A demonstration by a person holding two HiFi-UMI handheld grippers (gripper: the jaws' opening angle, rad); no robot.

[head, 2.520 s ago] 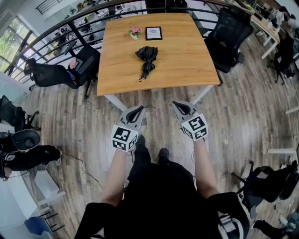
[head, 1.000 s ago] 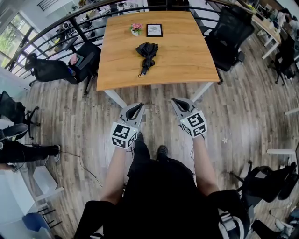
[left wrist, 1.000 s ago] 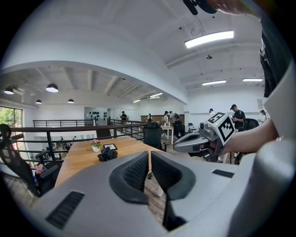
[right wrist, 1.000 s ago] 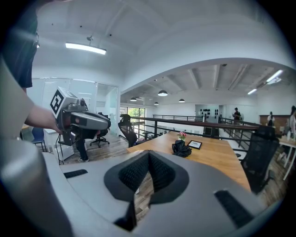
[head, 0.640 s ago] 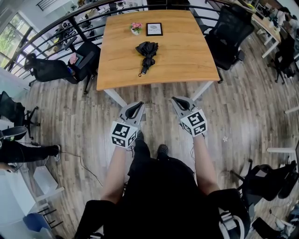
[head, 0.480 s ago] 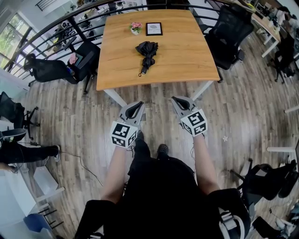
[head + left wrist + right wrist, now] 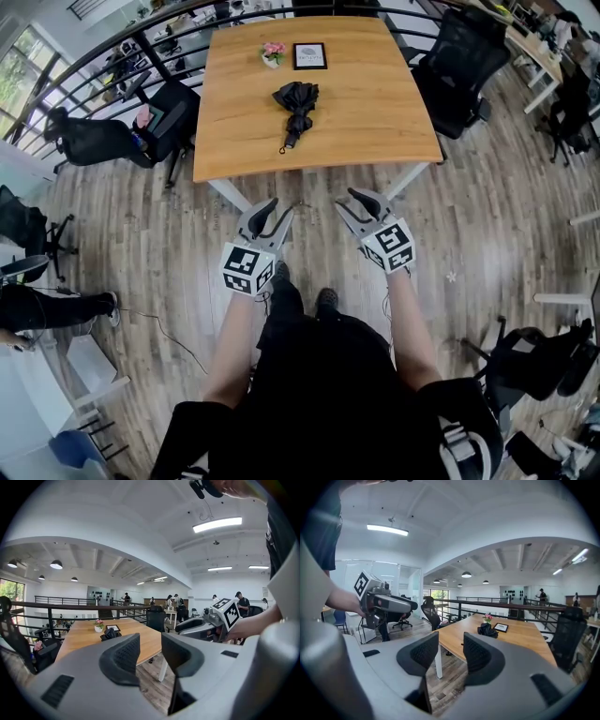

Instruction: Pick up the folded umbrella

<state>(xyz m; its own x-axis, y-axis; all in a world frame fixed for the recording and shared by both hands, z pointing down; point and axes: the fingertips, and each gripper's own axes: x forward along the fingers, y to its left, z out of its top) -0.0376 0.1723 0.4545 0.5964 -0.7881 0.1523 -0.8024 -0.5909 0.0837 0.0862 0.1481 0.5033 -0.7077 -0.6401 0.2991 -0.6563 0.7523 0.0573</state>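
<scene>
A broad, smooth wooden table point(image 7: 375, 112) carries the folded umbrella point(image 7: 297, 105) near its middle; it is a black, crumpled fabric bundle tapering to a slim handle with a cord loop. The left gripper point(image 7: 279, 206) and right gripper point(image 7: 347, 199), grey with ribbed black pads, hang well short of the table; their jaws are opening with nothing between them.

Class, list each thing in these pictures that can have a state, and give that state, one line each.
folded umbrella: folded shut, lying on the table, untouched.
left gripper: jaws opening, nothing between them.
right gripper: jaws opening, nothing between them.
flower pot: upright on the table.
</scene>
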